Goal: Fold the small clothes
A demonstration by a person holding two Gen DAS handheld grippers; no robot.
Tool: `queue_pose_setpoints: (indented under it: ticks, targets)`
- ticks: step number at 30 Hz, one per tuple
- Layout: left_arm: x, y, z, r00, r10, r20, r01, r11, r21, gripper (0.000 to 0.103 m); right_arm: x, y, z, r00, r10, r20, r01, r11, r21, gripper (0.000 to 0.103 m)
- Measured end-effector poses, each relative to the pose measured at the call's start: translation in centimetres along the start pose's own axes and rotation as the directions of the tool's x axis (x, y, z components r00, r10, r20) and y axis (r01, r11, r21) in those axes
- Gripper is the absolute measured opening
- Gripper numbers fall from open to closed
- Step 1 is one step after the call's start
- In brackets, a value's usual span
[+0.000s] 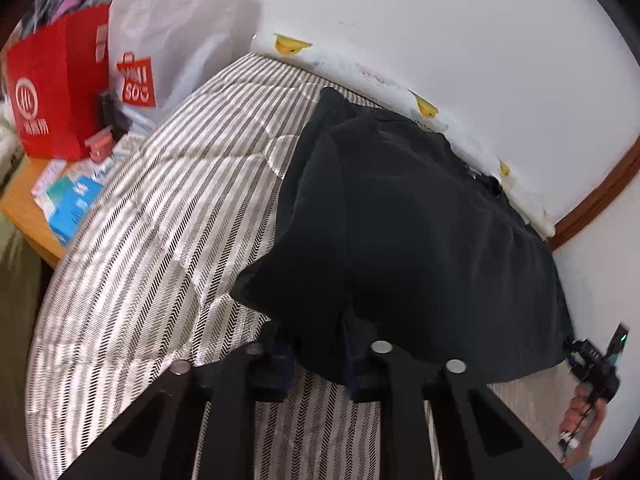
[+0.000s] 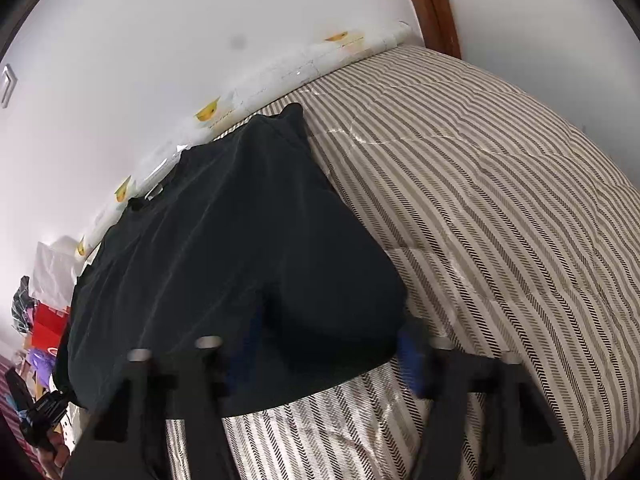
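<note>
A white plastic bag with an orange logo and a red paper bag stand on the wooden bedside table; dark and pink fabric pokes from the top of the red one, while what the white one holds cannot be seen. The striped quilt covers the whole bed, which runs up to a white wall with a duck-print edging strip along it. On the quilt lies the black garment, spread toward the wall, softly wrinkled, its near hem raised off the quilt. The left gripper has its jaws partly apart with the hem bunched between them; whether they pinch it cannot be told. The right gripper stands wide open, the hem draped between its blurred fingers. Blue and white boxes lie on the table beside a small pink object.
</note>
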State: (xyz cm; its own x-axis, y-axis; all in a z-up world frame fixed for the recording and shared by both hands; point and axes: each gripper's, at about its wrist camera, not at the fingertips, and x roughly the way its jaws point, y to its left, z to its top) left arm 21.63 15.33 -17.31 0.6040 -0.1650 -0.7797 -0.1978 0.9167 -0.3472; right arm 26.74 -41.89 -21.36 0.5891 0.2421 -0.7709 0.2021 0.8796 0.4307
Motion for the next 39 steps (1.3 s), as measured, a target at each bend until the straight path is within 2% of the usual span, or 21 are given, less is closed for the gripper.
queue_pose_setpoints:
  ticks: [1,2,5,8,22,24,26,29,33,36,38,39]
  targets:
    - [-0.2,-0.3,-0.1,1.000,0.013,0.008,-0.013,1.000,0.012,0.014,-0.3,0.1,0.0,1.000,0.016,-0.001,-0.017,1.000,-0.018,0.029]
    - [-0.3,-0.5,-0.3,1.000,0.025,0.015,-0.025,0.999,0.022,0.013,-0.5,0.1,0.0,1.000,0.020,0.000,-0.020,0.999,-0.027,0.027]
    - [-1.0,-0.9,-0.7,0.999,0.044,0.028,-0.045,0.998,0.036,0.012,-1.6,-0.1,-0.3,0.999,0.036,-0.004,-0.036,0.999,-0.032,0.025]
    - [-2.0,-0.7,-1.5,0.999,0.029,0.021,-0.029,0.999,0.021,0.012,-2.9,0.0,-0.9,0.999,0.034,-0.003,-0.034,0.998,-0.054,0.025]
    - [-6.6,0.7,-9.4,1.000,0.004,0.009,-0.004,1.000,0.020,0.012,-8.8,-2.7,-6.7,0.999,0.025,-0.025,-0.028,0.989,-0.143,0.026]
    - [-7.0,0.9,-10.1,1.000,0.014,0.012,-0.014,1.000,0.024,0.012,-9.0,-3.3,-7.1,0.999,0.020,-0.042,-0.026,0.991,-0.132,0.028]
    - [-7.2,1.3,-10.6,1.000,0.012,0.007,-0.012,1.000,0.018,0.013,-9.3,-3.8,-7.5,0.999,-0.001,-0.045,-0.005,0.993,-0.122,0.034]
    - [-7.3,1.8,-11.6,1.000,-0.004,-0.015,0.005,1.000,0.008,0.013,-10.6,-4.3,-7.7,0.999,-0.050,-0.012,0.049,0.993,-0.107,0.039]
    - [-7.5,2.5,-12.6,0.998,-0.057,-0.031,0.056,0.998,-0.003,0.013,-13.6,-3.3,-7.4,0.988,-0.108,0.111,0.120,0.987,-0.108,0.040]
    - [-7.4,2.8,-13.2,0.995,-0.091,-0.030,0.090,0.996,-0.016,0.021,-14.6,-0.1,-7.4,0.989,-0.053,0.139,0.082,0.974,-0.210,0.044]
    - [-7.4,3.0,-13.2,0.991,-0.136,-0.014,0.135,0.990,-0.036,0.038,-14.3,3.2,-8.0,0.991,-0.009,0.132,0.048,0.954,-0.295,0.048]
    - [-7.3,3.1,-13.2,0.985,-0.175,-0.008,0.174,0.983,-0.051,0.044,-13.8,4.5,-8.3,0.992,0.005,0.124,0.036,0.944,-0.327,0.048]
